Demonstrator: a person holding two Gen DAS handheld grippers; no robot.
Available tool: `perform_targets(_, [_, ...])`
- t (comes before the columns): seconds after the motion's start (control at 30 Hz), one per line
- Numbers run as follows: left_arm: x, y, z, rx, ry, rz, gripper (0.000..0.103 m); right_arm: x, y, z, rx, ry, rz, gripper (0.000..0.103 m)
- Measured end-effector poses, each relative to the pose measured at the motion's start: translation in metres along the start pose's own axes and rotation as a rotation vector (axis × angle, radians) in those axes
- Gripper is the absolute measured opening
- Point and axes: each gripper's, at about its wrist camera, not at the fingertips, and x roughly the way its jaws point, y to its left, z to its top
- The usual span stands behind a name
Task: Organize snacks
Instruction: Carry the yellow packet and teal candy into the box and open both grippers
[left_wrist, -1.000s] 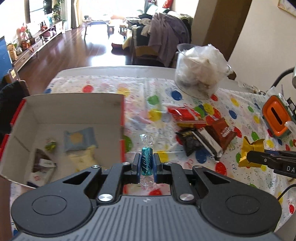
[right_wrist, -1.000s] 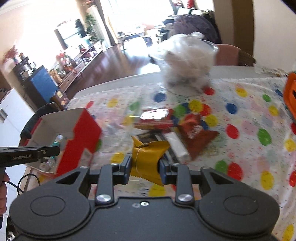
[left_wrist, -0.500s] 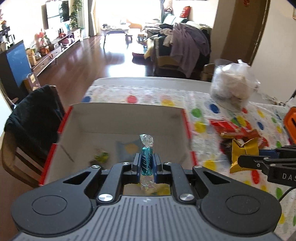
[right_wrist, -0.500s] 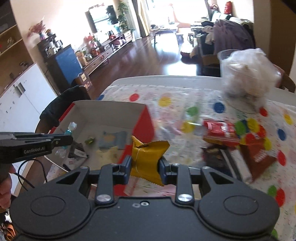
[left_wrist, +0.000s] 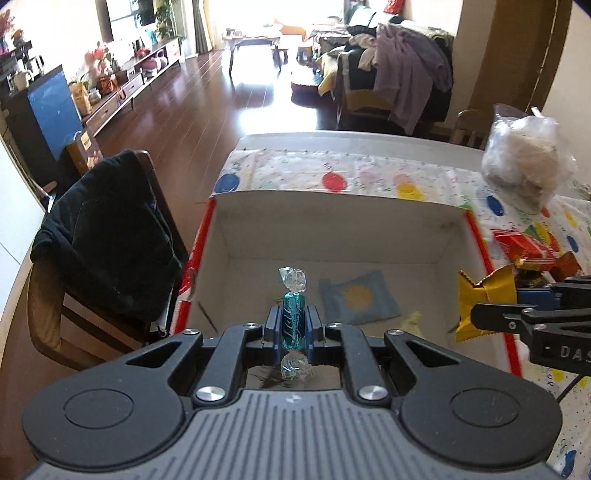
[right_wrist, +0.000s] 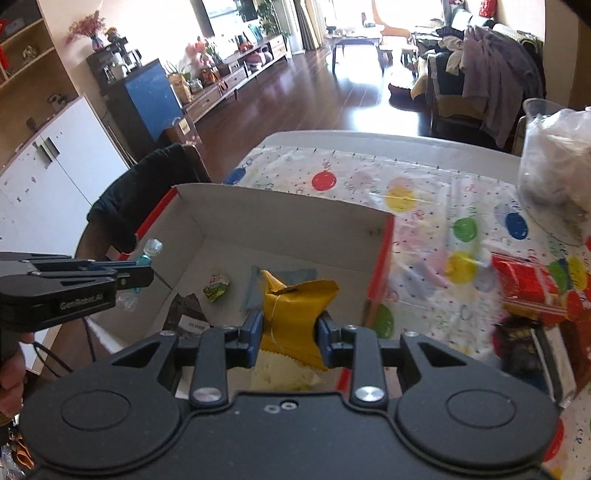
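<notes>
- A dark jacket draped on a wooden chair (left_wrist: 107, 236) stands just beside the tabletop's left end, clear of the work.
- The left hand-held gripper (left_wrist: 294, 325) pinches a teal twist-wrapped candy (left_wrist: 293, 321) upright by its middle, over the near left part of the box, likely so it can drop straight in.
- The open white cardboard box with red outer sides (right_wrist: 295, 218) sits at the left end of the spotted tablecloth (right_wrist: 424, 184), its open top making it an easy drop target; a blue-grey packet (left_wrist: 356, 301) and other small wrapped snacks already lie inside.
- The right hand-held gripper (right_wrist: 290, 328) clamps a crinkled yellow foil snack bag (right_wrist: 295, 310) by its sides, just inside the box's right wall.
- Red and brown snack packets (right_wrist: 528, 288) wait on the tabletop to the right, not yet sorted.
</notes>
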Motion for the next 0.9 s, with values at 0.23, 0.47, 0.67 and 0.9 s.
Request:
perform_targets(0.23, [0.023,0.01,0.008,0.011,0.059,-0.003,0.012,0.043,0.012,0.013,-0.01,0.072,-0.014,0.029])
perform_targets(0.47, [0.038,0.007,0.009,0.044,0.112,0.007,0.012,0.075,0.027,0.015,-0.043,0.14,-0.024,0.029])
perform_targets(0.67, [0.046,0.008,0.008,0.036,0.149,0.009,0.012,0.082,0.03,0.013,-0.052,0.164,-0.041,0.031])
perform_targets(0.9, [0.052,0.008,0.002,0.023,0.191,-0.005,0.012,0.078,0.031,0.013,-0.051,0.159,-0.049,0.035])
